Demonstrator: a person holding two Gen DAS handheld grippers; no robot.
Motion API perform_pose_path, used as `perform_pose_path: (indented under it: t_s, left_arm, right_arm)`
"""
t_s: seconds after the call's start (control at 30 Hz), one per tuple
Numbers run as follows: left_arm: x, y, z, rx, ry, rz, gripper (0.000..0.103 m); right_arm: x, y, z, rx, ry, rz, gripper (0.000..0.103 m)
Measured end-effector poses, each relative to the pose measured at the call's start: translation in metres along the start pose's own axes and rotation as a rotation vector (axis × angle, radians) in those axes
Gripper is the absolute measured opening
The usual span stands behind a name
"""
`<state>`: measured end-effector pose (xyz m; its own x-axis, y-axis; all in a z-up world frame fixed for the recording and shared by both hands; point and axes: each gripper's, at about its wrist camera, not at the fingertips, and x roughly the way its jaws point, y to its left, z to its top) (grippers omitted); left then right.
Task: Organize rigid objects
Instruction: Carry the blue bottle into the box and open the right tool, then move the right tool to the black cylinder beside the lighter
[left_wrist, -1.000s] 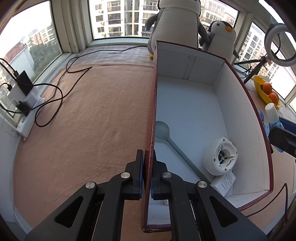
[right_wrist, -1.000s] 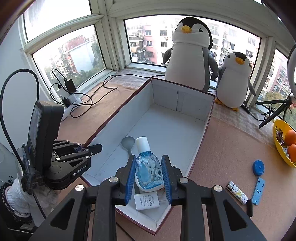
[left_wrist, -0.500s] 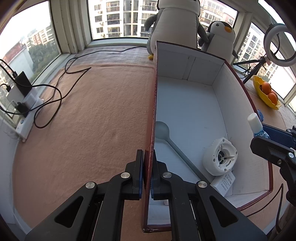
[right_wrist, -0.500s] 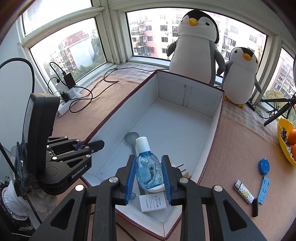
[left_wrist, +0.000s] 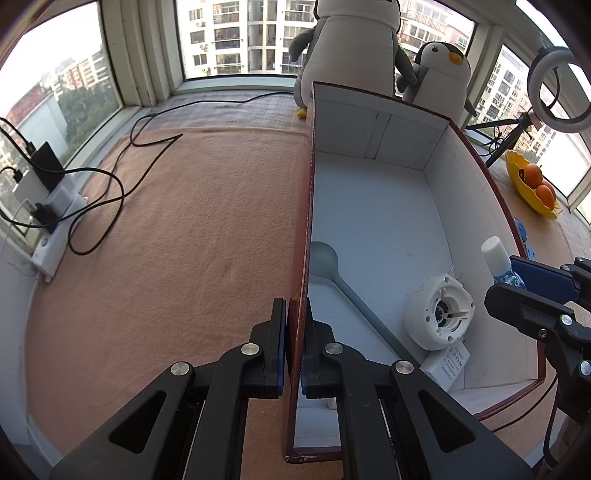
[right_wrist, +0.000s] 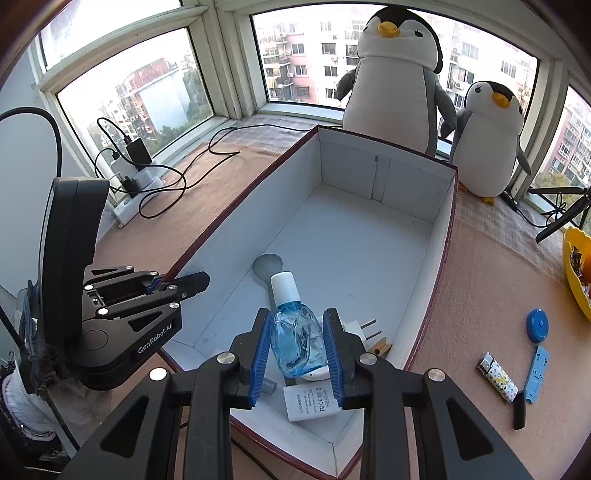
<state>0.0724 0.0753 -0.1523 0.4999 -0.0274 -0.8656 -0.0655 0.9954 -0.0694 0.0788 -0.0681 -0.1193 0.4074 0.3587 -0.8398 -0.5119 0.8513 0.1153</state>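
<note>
The right tool (right_wrist: 295, 347), clamped on a blue bottle (right_wrist: 295, 339) with its white cap pointing forward over the near end of the box (right_wrist: 448, 229), would do best to lower it clear of the adapter (right_wrist: 312, 402) before letting go. The left tool (left_wrist: 293, 350), reaching level, pinches the box's side wall.

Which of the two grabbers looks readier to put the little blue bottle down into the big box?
The right gripper, I'd say. It already clamps the blue bottle above the box's near end. The left gripper is shut on the box's side wall, apparently steadying it.
</note>
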Motion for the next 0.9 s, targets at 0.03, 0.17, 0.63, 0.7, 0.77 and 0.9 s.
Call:
perform_pose_path:
  t_s: [0.03, 0.17, 0.63, 0.7, 0.77, 0.9]
  left_arm:
    - [0.0, 0.0, 0.0, 0.001, 0.0, 0.0, 0.005]
    - [0.0, 0.001, 0.0, -0.001, 0.0, 0.001, 0.005]
    - [0.0, 0.002, 0.0, -0.003, 0.0, 0.001, 0.005]
    - [0.0, 0.002, 0.0, -0.002, 0.001, 0.003, 0.005]
    - [0.0, 0.001, -0.001, -0.002, 0.001, 0.005, 0.005]
    - [0.0, 0.001, -0.001, -0.001, 0.002, 0.006, 0.005]
  right_arm:
    - [0.0, 0.0, 0.0, -0.001, 0.002, 0.002, 0.027]
    - [-0.001, 0.001, 0.001, -0.003, -0.012, -0.006, 0.048]
    - [-0.002, -0.004, 0.0, 0.01, -0.022, -0.023, 0.064]
    - [-0.003, -0.005, -0.001, 0.013, -0.027, -0.022, 0.064]
    - [-0.004, -0.007, -0.001, 0.016, -0.03, -0.022, 0.064]
    - [-0.007, -0.011, -0.002, 0.023, -0.037, -0.025, 0.064]
